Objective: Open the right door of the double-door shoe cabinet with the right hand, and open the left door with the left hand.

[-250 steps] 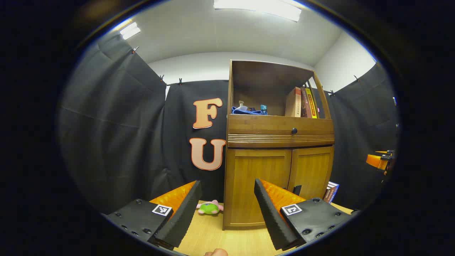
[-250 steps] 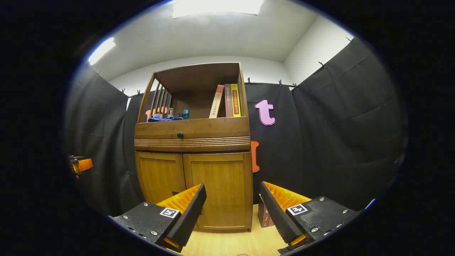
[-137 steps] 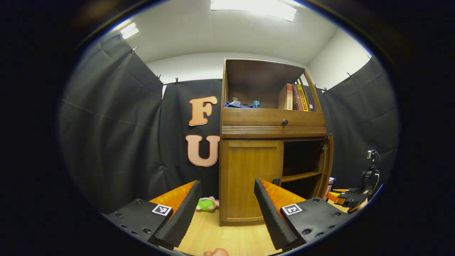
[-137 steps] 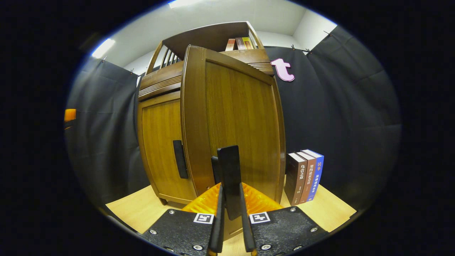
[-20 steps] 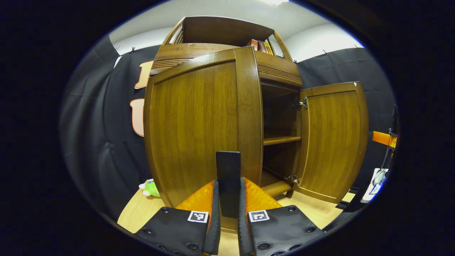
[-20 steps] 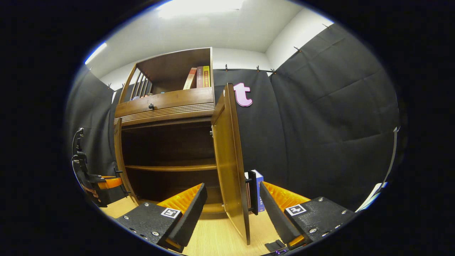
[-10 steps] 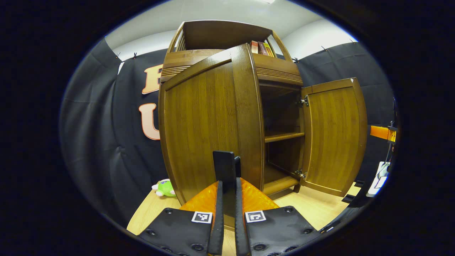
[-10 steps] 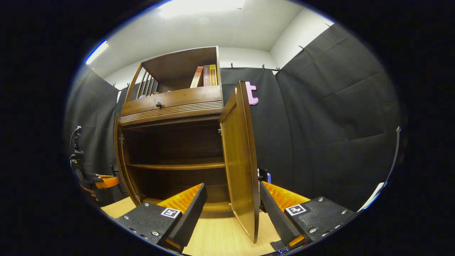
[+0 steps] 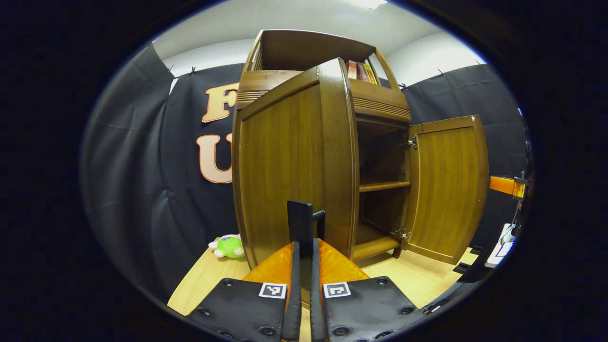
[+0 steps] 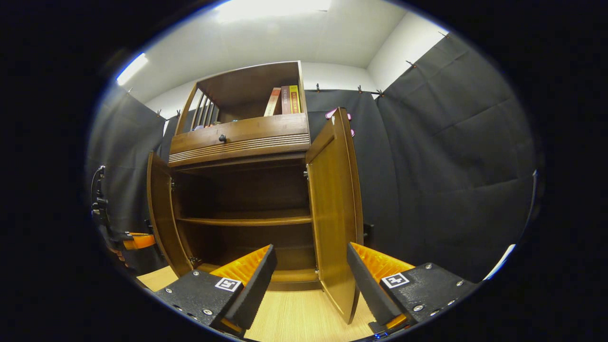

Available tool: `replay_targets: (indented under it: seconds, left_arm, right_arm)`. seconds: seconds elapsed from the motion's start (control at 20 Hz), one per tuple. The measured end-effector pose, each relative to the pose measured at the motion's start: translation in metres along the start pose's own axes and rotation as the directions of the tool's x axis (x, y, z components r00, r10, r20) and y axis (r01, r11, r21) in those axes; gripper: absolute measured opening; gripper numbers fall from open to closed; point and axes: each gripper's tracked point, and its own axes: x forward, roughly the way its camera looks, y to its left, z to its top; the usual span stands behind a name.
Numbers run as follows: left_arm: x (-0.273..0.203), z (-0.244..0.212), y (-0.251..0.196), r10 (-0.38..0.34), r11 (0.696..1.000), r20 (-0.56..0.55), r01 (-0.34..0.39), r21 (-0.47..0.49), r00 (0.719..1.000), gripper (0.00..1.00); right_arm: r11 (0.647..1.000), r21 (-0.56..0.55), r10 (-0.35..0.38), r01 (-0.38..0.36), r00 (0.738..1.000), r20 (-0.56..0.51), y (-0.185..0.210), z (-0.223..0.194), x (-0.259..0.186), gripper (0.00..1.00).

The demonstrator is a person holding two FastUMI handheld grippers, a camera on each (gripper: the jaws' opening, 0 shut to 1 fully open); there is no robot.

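Left gripper view puts my left hand-held gripper (image 9: 302, 266) closest, its fingers pinched together on the flat black handle (image 9: 300, 223) of the brown wooden left door (image 9: 289, 161), which stands swung out toward me. Past that door's edge I see the dark inside of the double-door shoe cabinet (image 9: 380, 156) with one shelf board (image 9: 384, 186), and beyond it the brown wooden right door (image 9: 449, 185), swung wide on its hinges. A small green plush toy (image 9: 229, 247) lies on the pale wooden floor (image 9: 204, 280) beside the cabinet.

Right gripper view shows my right hand-held gripper (image 10: 308, 278) spread wide and holding nothing, with the right door's lower edge standing between its fingers. Farther back, upright books (image 10: 284, 100) stand in the open top shelf.
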Motion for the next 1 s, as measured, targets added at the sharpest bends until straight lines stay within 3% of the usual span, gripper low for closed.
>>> replay_targets:
  seconds: [0.15, 1.0]
  left_arm:
    - [-0.006, -0.001, 0.009, 0.022, 0.999, -0.004, -0.022, 0.033, 1.0, 0.08]
    - [-0.046, -0.001, 0.072, 0.123, 0.992, 0.001, -0.123, 0.022, 0.992, 0.08]
  right_arm:
    - [1.0, 0.001, 0.011, -0.011, 1.0, -0.002, 0.006, -0.001, 0.002, 0.92]
    - [0.998, 0.001, 0.068, -0.068, 0.998, -0.012, 0.045, -0.003, 0.009, 0.92]
